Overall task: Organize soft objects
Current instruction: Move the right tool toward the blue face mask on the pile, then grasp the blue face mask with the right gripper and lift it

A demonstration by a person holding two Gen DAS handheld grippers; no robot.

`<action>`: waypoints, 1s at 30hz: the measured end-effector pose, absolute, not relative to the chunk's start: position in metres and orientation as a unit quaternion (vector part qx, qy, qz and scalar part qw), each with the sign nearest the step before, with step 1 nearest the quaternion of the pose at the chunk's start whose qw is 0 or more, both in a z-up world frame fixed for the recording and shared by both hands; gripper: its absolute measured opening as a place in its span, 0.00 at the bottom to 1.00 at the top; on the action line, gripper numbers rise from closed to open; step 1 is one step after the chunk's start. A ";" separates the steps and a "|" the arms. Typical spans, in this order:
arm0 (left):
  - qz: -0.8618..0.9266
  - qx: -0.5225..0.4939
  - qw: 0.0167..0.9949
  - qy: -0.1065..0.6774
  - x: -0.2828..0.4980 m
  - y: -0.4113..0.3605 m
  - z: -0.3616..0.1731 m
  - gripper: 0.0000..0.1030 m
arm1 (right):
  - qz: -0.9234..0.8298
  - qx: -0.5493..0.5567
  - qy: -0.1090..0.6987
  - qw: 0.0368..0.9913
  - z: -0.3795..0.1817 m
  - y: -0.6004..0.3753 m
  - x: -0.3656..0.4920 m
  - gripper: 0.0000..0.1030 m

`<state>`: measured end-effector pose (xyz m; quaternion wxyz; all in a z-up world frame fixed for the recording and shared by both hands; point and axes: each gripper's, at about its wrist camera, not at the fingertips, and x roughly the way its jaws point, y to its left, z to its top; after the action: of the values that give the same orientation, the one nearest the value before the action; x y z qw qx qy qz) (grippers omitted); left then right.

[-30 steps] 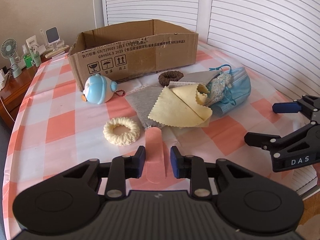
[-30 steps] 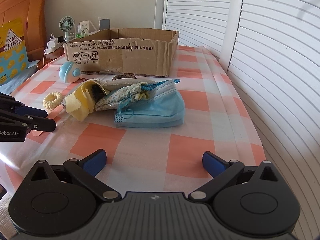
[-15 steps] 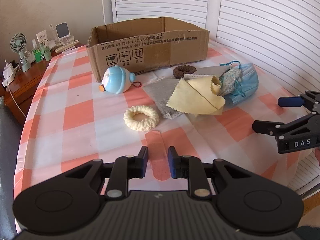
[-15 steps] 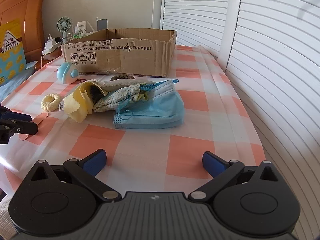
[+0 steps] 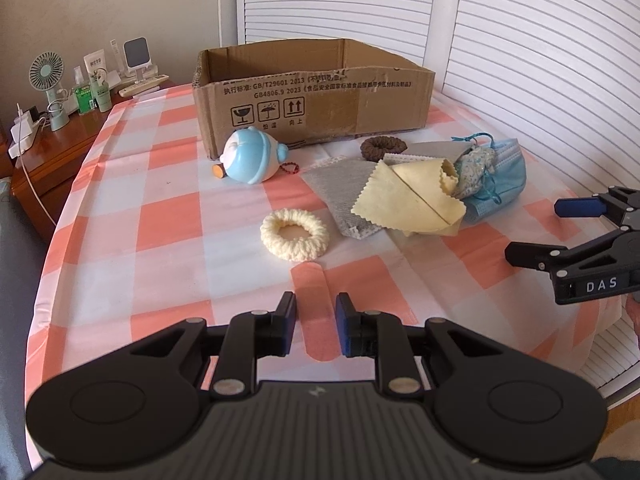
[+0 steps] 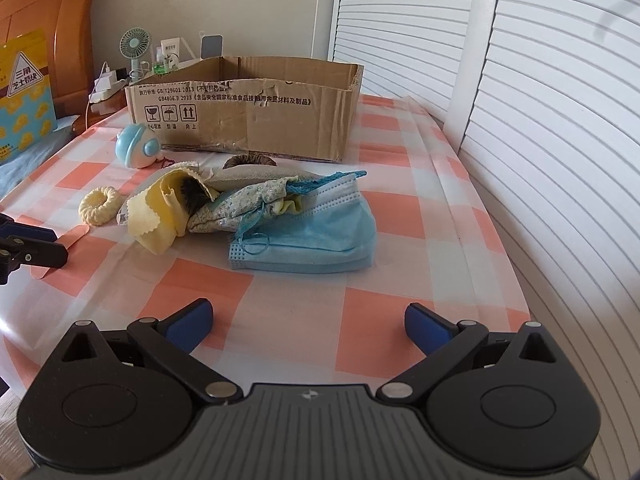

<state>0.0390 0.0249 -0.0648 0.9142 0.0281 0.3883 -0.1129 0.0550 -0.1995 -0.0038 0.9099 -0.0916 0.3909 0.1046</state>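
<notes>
My left gripper (image 5: 316,320) is shut on a flat pink strip (image 5: 312,292), which fills the gap between its pads near the table's front. Beyond it lie a cream knitted ring (image 5: 294,234), a grey cloth (image 5: 340,188), a folded yellow cloth (image 5: 412,200), a brown scrunchie (image 5: 383,148), a floral pouch (image 5: 474,170) and blue face masks (image 6: 316,240). An open cardboard box (image 5: 320,96) stands behind them. My right gripper (image 6: 308,320) is open and empty, over the table in front of the masks.
A pale blue round toy (image 5: 250,158) rests by the box's left corner. A wooden side table (image 5: 52,160) with a small fan and bottles stands at the left. White louvred doors line the back and right. The checked tablecloth (image 5: 168,220) drops off near both grippers.
My left gripper has drawn away to the left with the pink strip still in it, so it shows less in the right wrist view. The right gripper has stayed put.
</notes>
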 end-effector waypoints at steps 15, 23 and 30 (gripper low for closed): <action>-0.111 0.024 0.913 0.393 0.041 0.028 -0.064 0.19 | 0.132 -0.159 0.369 0.906 -0.001 -0.219 0.078 1.00; -0.106 0.020 0.912 0.397 0.043 0.027 -0.064 0.19 | 0.182 -0.145 0.372 0.899 -0.009 -0.219 0.117 0.98; -0.104 0.016 0.910 0.401 0.045 0.027 -0.063 0.19 | 0.234 -0.159 0.361 0.889 -0.008 -0.203 0.127 0.80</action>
<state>0.0453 0.0270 -0.0633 0.9101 0.0164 0.4006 -0.1044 0.1271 -0.2030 -0.0083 0.8886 -0.1585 0.3615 0.2339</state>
